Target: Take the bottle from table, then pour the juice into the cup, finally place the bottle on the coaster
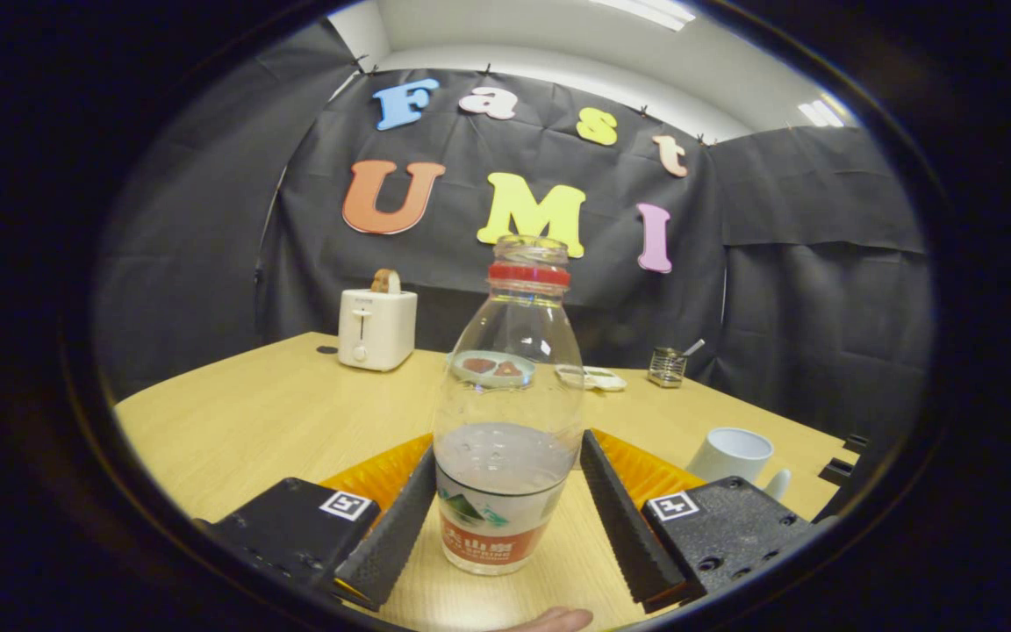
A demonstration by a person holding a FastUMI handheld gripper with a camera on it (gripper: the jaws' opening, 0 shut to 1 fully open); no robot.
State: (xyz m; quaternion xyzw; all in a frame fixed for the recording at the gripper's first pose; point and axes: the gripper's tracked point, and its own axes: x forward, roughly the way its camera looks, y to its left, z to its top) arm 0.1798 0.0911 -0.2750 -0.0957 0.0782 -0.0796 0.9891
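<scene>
A white toaster [376, 327] stands at the far side of the pale wood-grain worktop [251, 421]. Nearer, the tongs [505, 478] flank a clear plastic bottle [508, 412], uncapped and about a third full, upright on the worktop; the ribbed fingers [391, 527] appear just touching its sides, apparently closing for the lift. To the right, a smooth white cup [731, 456] awaits pouring.
</scene>
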